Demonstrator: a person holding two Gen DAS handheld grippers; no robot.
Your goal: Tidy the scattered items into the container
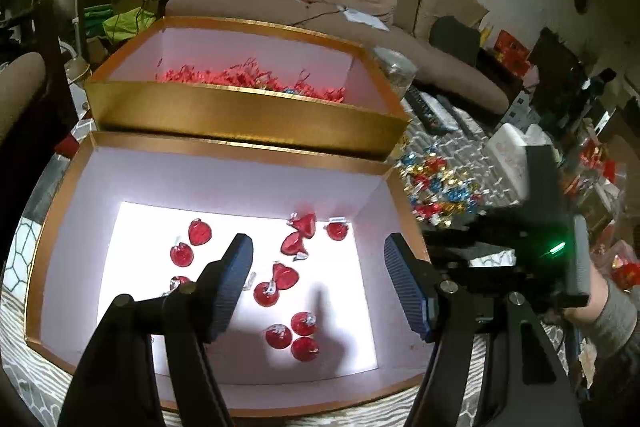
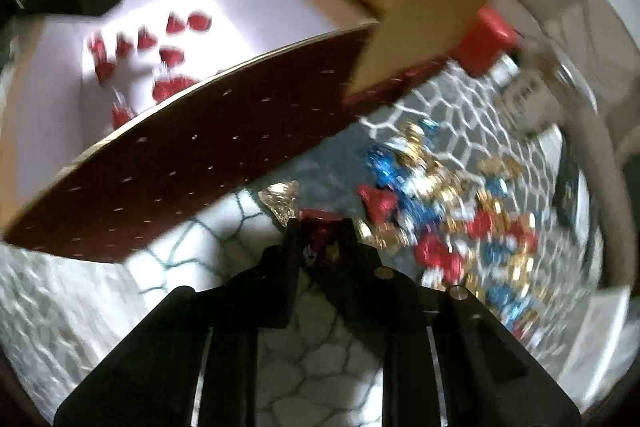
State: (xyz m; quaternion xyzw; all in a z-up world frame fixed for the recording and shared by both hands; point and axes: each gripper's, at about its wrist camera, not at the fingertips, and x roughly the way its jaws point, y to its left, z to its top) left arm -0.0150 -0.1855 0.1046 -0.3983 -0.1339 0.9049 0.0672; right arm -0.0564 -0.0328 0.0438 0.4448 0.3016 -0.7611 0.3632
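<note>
Red foil candy (image 2: 318, 223) being pinched tight in the right gripper (image 2: 319, 231) just beside the gold-rimmed box (image 1: 60, 211), more shiny candies (image 1: 436, 187) lying on the worktop (image 2: 320, 347) past the box's right side, left gripper (image 1: 318, 283) hanging open and empty over red candies in the box (image 1: 292, 307)

Red foil candies (image 1: 280, 287) lie scattered in the white-lined box (image 1: 240, 179); mixed ones (image 2: 460, 211) outside.

Your right wrist view is smeared with motion, so the candy pile (image 2: 452, 211) on the table reads only as red, blue and gold blobs. The red candy (image 2: 318, 223) between your right jaws is mostly hidden by them (only its top shows). In the left wrist view, a finger (image 1: 230, 291) covers part of one candy in the box (image 1: 64, 211).
</note>
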